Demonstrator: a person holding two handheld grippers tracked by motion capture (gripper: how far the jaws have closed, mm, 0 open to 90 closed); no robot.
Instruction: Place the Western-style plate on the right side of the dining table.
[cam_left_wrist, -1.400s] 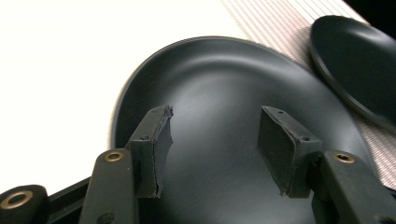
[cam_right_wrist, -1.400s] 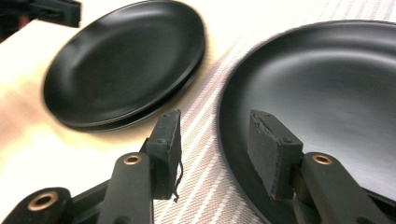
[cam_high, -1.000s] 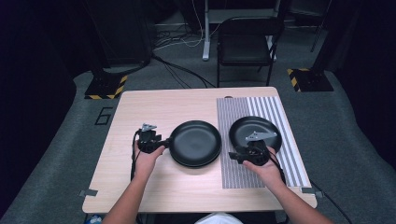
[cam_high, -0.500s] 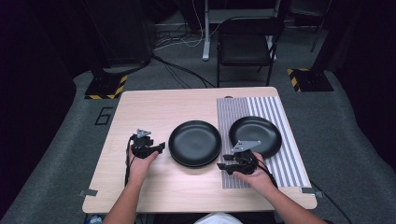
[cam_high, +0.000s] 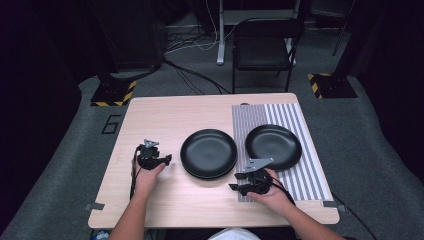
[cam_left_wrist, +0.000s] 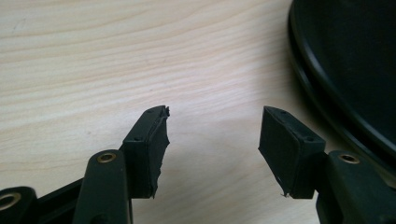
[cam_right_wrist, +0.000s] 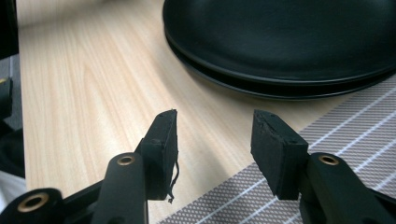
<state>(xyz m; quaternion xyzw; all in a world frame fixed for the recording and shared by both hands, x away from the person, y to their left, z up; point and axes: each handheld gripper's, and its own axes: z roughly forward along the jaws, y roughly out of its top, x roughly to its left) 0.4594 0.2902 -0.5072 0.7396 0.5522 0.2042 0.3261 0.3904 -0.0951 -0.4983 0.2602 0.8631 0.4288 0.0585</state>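
Both claws drawn back from the plates toward the near edge, right claw (cam_high: 235, 188) held wide and empty at the striped mat (cam_high: 310, 182) corner, left claw (cam_high: 169, 159) wide, empty, just beside stacked black plates (cam_high: 208, 152) mid-worktop (cam_high: 165, 115), single black plate (cam_high: 273, 145) farther right on the mat.

Table (cam_high: 165, 115) pale smooth wood — plates (cam_high: 208, 152) glossy black; mat (cam_high: 300, 175) woven.

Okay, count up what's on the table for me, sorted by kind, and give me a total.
Black plates: 3, two stacked on the bare wood (the second rim shows under the top one) and one on the mat
Striped mats: 1
Handheld grippers: 2, left gripper and right gripper, both open
Total: 6
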